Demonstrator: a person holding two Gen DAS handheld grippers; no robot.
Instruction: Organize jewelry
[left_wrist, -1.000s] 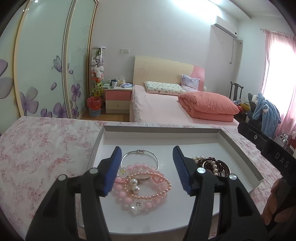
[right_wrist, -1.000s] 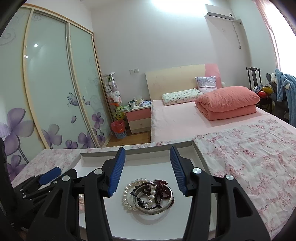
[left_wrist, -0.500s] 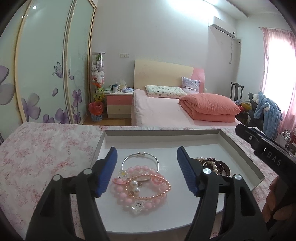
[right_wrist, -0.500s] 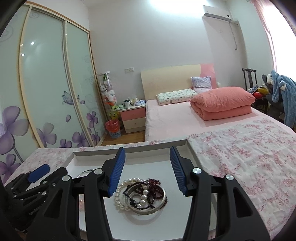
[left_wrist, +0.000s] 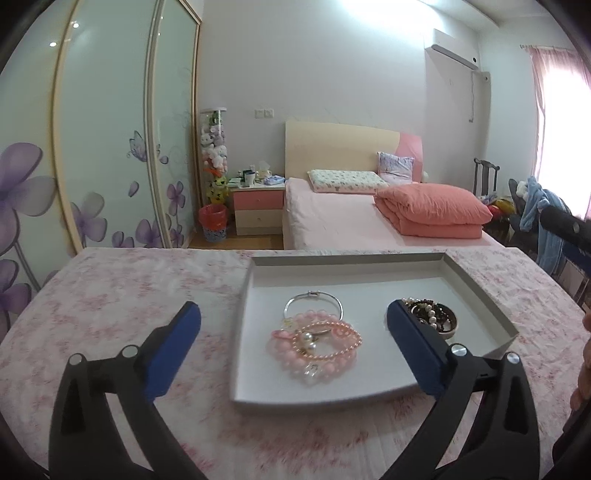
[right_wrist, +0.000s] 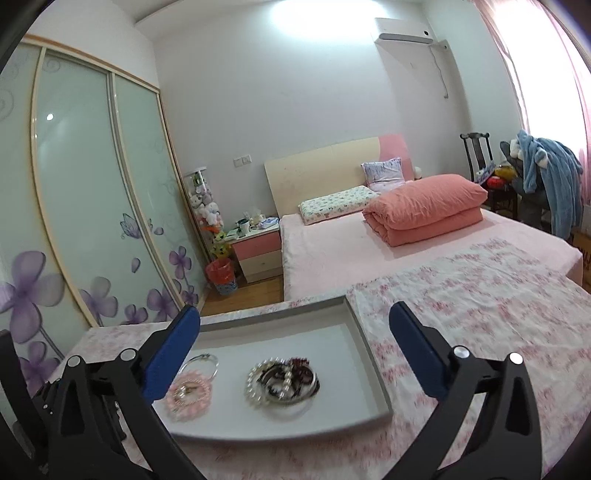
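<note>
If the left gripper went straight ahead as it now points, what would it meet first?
Probably the pink bead bracelets in the white tray, lying between the open left gripper fingers; depth is uncertain.

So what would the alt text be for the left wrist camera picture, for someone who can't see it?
A shallow white rectangular tray on a pink floral tablecloth holds a thin silver bangle, pink bead bracelets and a small round dish of dark and pearl beads. The open left tool, with blue-padded black fingers, hovers in front; a pink bedroom lies behind.
</note>
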